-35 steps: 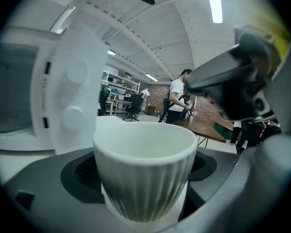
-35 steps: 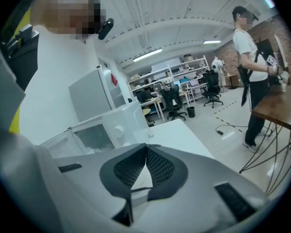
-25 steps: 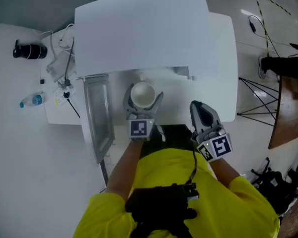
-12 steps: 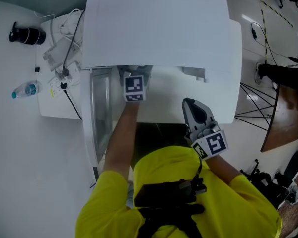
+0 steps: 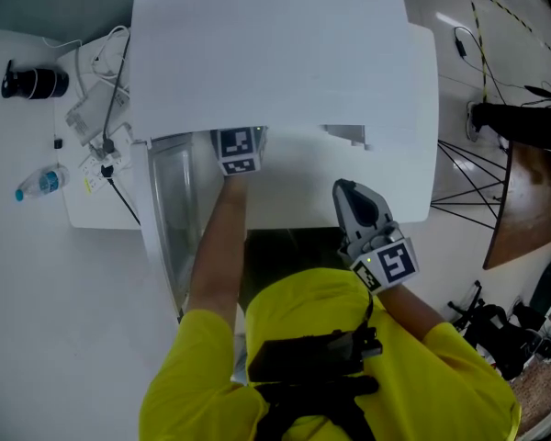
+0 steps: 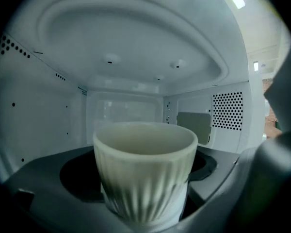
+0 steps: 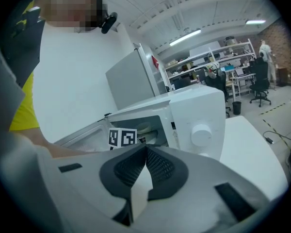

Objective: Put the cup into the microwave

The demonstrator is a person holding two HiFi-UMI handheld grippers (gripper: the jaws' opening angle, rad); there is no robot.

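Left gripper view: cup (image 6: 144, 169) is held inside microwave (image 6: 136, 57) by wide-spread left gripper (image 5: 239, 151), release pending; right gripper (image 7: 141, 171) closed, empty.

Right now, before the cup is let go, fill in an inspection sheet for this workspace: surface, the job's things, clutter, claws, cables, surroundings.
Surface: white table carrying the microwave, whose door is swung open to the left.
Job's things: ribbed pale cup, upright, inside the microwave cavity.
Clutter: water bottle and black cylinder, both left of the microwave.
Claws: left claw reaches into the cavity, closed on the cup; right claw is outside in front, shut and empty.
Cables: power strip with white leads and a black cable.
Surroundings: tripod legs and wooden tabletop at right.
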